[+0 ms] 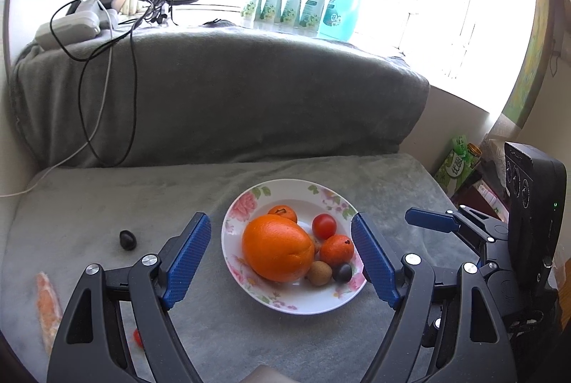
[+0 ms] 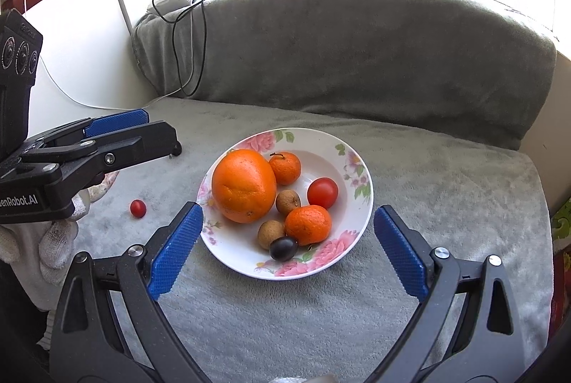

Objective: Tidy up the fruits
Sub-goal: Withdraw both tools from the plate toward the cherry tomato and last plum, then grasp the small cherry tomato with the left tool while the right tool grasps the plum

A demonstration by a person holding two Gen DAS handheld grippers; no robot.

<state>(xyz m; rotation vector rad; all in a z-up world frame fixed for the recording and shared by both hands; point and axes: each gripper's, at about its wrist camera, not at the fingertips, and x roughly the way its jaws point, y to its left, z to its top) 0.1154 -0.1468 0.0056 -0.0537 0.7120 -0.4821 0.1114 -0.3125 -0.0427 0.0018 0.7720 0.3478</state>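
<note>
Holding orange (image 2: 243, 185), tangerines, tomato, grape: floral bowl (image 2: 351, 147).

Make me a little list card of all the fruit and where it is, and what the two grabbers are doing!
plate: floral, on the grey blanket
in plate: big orange, two mandarins, cherry tomato, two longans, dark grape
loose on blanket: small tomato, second dark grape
left gripper: open, empty
right gripper: open, empty
</note>
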